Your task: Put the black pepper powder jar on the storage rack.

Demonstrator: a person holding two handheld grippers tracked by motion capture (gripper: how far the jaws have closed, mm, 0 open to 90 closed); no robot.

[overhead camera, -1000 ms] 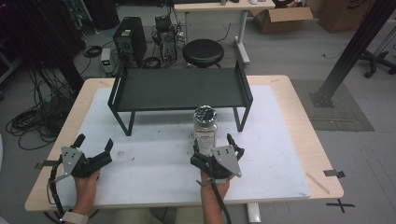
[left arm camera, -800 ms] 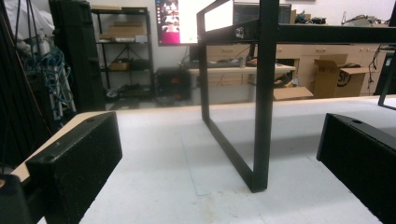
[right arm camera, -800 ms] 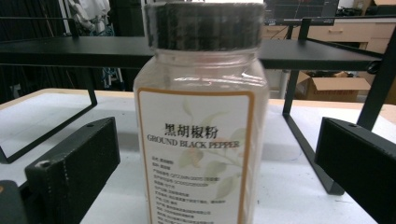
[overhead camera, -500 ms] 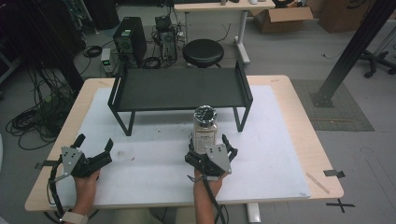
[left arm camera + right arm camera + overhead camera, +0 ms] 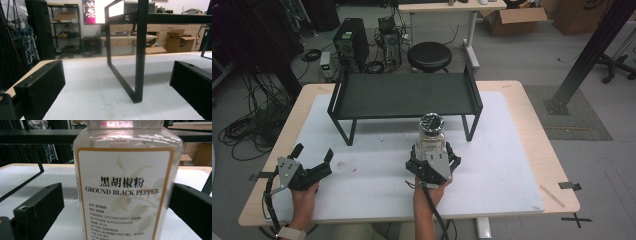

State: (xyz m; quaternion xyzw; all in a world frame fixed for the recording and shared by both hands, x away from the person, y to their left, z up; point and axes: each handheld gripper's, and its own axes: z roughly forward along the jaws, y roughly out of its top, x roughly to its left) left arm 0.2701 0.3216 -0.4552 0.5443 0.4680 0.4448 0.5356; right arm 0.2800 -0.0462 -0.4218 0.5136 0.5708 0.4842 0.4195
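Right gripper [image 5: 432, 156] has crept up to the ground black pepper jar [image 5: 432, 134]
Jaws apart either side, jar's lid cut off up close; left gripper [image 5: 312, 159] unmoved, open.

Both grippers are black — the left gripper [image 5: 312, 162] and the right gripper [image 5: 432, 156] each have a grey three-cornered plate on top and a black cable trailing back. Their blocky jaws look rough, with small screw holes — and the left wrist wears a pale band [image 5: 288, 233].
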